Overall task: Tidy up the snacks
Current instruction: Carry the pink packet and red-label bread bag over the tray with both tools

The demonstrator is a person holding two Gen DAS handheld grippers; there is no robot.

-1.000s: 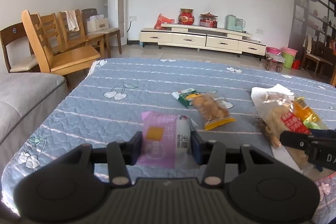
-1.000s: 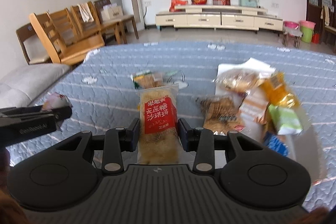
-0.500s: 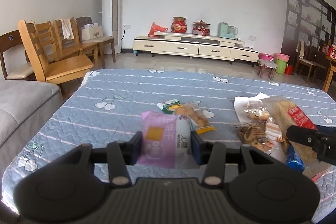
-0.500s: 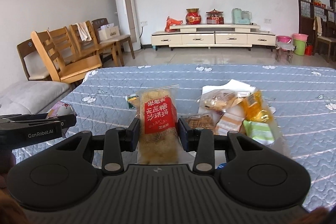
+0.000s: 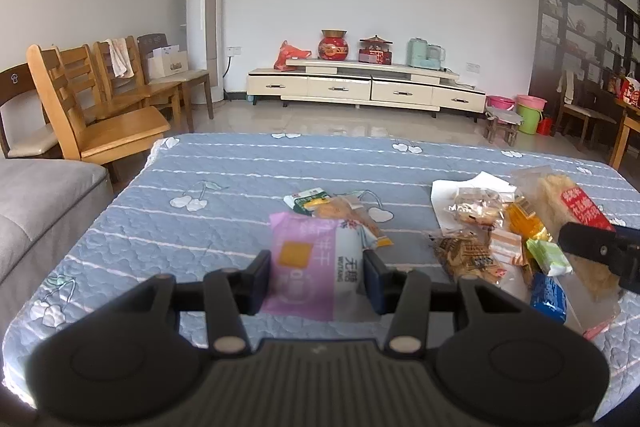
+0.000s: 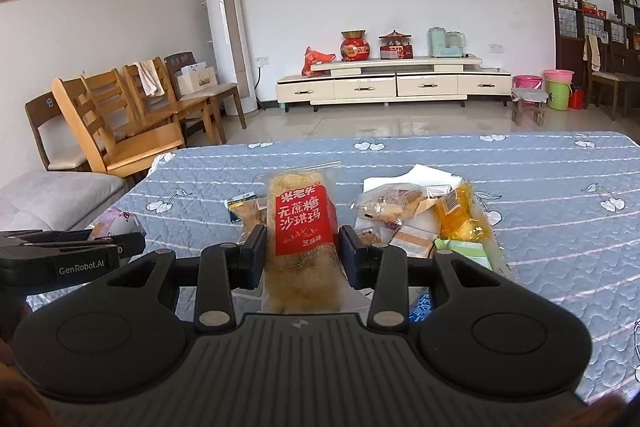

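Note:
My left gripper (image 5: 316, 277) is shut on a purple and white snack packet (image 5: 314, 263) and holds it above the blue quilted table (image 5: 224, 187). My right gripper (image 6: 302, 255) is shut on a clear packet with a red label (image 6: 303, 227), also seen at the right of the left wrist view (image 5: 580, 211). A pile of snack packets (image 5: 496, 239) lies on white paper at the table's right; it also shows in the right wrist view (image 6: 424, 215). A green packet and a clear one with brown snacks (image 5: 340, 211) lie mid-table.
Wooden chairs (image 5: 100, 115) and a grey sofa (image 5: 36, 203) stand left of the table. A white TV cabinet (image 5: 368, 91) is at the far wall, with coloured buckets (image 5: 528, 111) at its right. The left gripper shows at the left edge of the right wrist view (image 6: 68, 251).
Both grippers have lifted and tilted up with their packets held; the table and snack pile sit lower and farther in both views.

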